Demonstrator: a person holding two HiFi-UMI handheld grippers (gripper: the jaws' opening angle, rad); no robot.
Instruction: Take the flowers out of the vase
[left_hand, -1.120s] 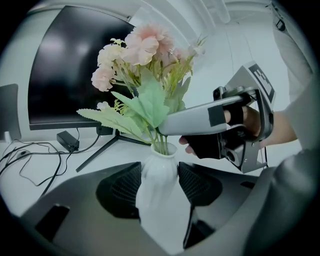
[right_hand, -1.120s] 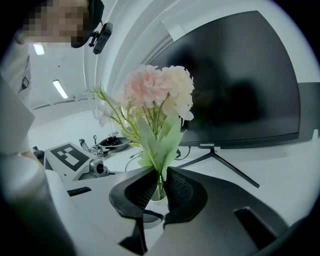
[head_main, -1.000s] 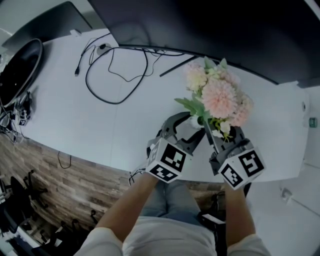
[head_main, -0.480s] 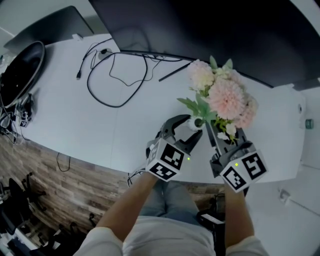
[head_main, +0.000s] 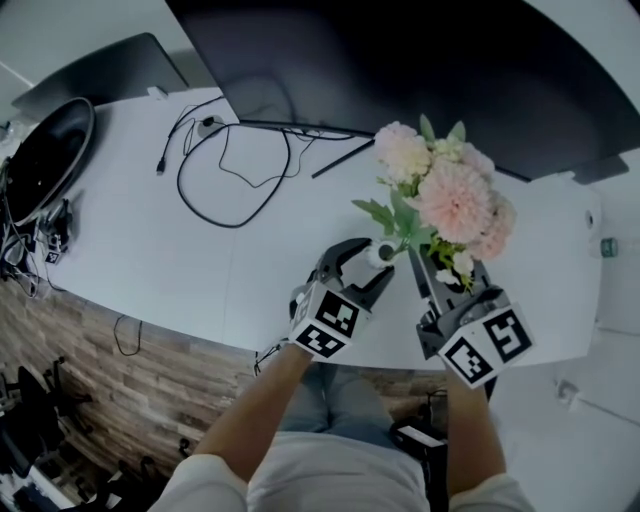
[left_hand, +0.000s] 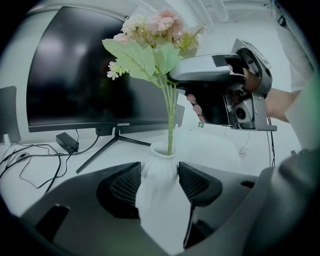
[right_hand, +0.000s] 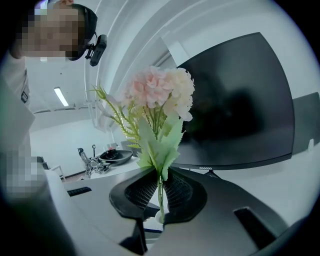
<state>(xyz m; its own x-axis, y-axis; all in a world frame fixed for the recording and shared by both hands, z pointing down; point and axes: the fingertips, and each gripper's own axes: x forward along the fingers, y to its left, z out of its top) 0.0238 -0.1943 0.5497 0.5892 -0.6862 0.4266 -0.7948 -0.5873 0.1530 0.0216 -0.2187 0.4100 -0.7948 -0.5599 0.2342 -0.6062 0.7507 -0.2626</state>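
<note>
1. The step in hand is the pull-out itself. The right gripper (right_hand: 160, 192) has its jaws pinched narrow on the green stems (right_hand: 160, 176), just under the leaves. The flowers (right_hand: 157, 95) fan out straight above its pads.
2. The left gripper (left_hand: 160, 186) is doing the bracing. Its jaws are spread wide, with a pad pressed on each side of the white vase (left_hand: 159, 167), so the vase sits right between them on the desk (head_main: 150, 230).
3. It's not out yet. In the left gripper view the stems still run down into the vase mouth, just ahead of and above the left pads, and the right gripper hangs higher up on the far side of them.
4. Next move, I reckon: lift straight up along the line of the stems until the ends clear the rim, with the left gripper pinning the vase down. The neck looks narrow, so a sideways tug would probably lever the vase over or drag it up along with the bunch.
5. Versus a second ago, in the head view the right gripper (head_main: 425, 265) and the flowers (head_main: 445, 195) sit a bit further from the vase mouth, so the bunch has come up some. The left gripper (head_main: 378, 258) and the vase haven't budged. Neither jaw opening has changed — same wide grip on the vase, same tight pinch on the stems.
</note>
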